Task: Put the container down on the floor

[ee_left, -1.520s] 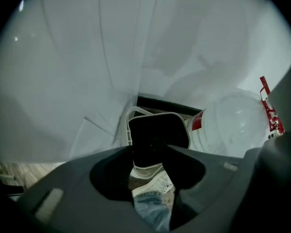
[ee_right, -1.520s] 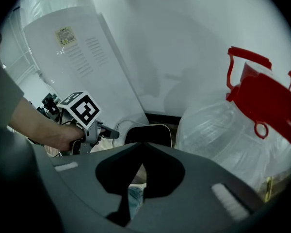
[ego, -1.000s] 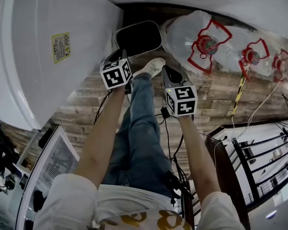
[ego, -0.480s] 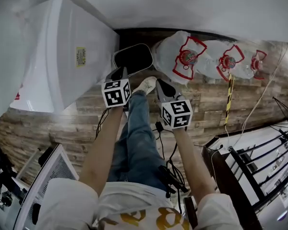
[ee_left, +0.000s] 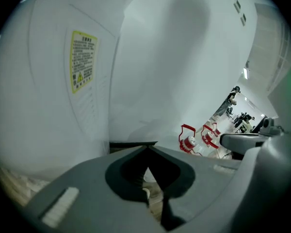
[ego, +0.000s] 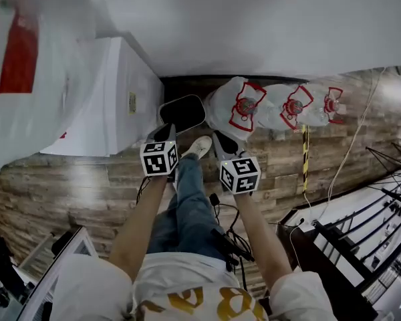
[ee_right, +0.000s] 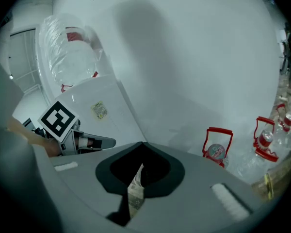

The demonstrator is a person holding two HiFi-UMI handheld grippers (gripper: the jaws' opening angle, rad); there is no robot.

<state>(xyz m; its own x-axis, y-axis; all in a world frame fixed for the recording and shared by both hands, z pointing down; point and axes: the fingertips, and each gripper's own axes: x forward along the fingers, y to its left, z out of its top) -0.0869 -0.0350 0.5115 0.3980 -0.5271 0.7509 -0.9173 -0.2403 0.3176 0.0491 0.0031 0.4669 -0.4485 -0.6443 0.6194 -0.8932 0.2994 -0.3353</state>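
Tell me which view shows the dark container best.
The head view: the whole dark container shows, between the white appliance and the water jugs. The left gripper view catches only a dark sliver of it above its jaws; the right gripper view shows none of it.

We hold both arms stretched forward and down, side by side, bare below the white sleeves (ego: 93, 279). Our left forearm (ego: 142, 212) ends in the left gripper (ego: 165, 132), and the left marker cube (ego: 159, 158) faces up at us. Our right forearm (ego: 257, 229) ends in the right gripper (ego: 222, 139), with the right marker cube (ego: 239, 174) just behind its jaws. The two grippers sit near each other, roughly level, not touching. In the left gripper view the jaws meet at their tips with nothing between them. The right gripper view shows the same, jaws closed on nothing.
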